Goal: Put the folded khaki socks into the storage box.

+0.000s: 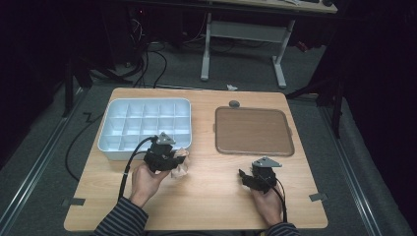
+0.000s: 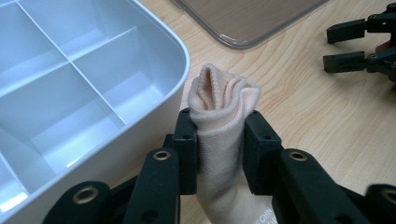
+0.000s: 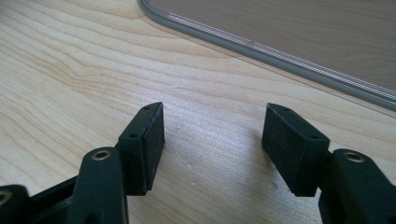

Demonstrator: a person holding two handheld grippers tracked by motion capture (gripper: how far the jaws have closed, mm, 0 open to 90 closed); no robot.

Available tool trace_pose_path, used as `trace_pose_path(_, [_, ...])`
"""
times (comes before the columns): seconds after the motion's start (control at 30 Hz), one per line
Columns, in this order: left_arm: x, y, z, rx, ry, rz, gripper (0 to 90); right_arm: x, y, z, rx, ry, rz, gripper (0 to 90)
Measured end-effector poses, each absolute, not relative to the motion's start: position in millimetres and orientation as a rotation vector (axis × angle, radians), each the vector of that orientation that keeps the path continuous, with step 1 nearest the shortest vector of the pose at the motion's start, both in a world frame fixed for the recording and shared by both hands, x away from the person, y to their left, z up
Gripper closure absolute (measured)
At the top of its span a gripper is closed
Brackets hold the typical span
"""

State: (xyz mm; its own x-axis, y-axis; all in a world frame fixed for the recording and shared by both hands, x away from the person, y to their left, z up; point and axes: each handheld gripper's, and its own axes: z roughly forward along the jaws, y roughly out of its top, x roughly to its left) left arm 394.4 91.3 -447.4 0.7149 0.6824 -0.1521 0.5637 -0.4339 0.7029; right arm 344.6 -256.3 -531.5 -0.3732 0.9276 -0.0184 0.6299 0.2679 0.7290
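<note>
Left gripper (image 2: 219, 140) clamps a rolled cream knit sock (image 2: 222, 100) just beside the white plastic compartment box's (image 2: 180, 60) near corner; right gripper (image 3: 212, 140), jaws wide and empty, sits near the clear flat lid (image 3: 289, 32).

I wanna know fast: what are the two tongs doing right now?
Left tongs: closed on the rolled beige sock.
Right tongs: open, holding nothing, over the wooden table.

Lab or workshop room; small wooden table (image 1: 206, 206) on grey carpet; behind table, white-legged desk (image 1: 246, 34); left of desk, dark equipment and tangled cables (image 1: 147, 54); surroundings dim.
</note>
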Motion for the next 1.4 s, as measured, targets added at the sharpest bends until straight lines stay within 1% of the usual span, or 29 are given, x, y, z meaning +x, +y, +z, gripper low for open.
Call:
trace_pose_path(0.37, [398, 103, -433, 2.118, 0.961, 0.225, 70.3, 345, -256, -532, 1.405, 2.099, 0.894, 39.1])
trace_pose_path(0.47, [400, 107, -431, 2.106, 0.973, 0.211, 70.3, 345, -256, -532, 1.404, 2.102, 0.895, 38.6])
trace_pose_path(0.87, [411, 116, -416, 2.126, 0.987, 0.216, 70.2, 345, -256, -532, 1.403, 2.103, 0.895, 38.6])
trace_pose_path(1.4, [426, 141, -409, 2.100, 1.041, 0.221, 70.2, 345, -256, -532, 1.402, 2.103, 0.894, 38.6])
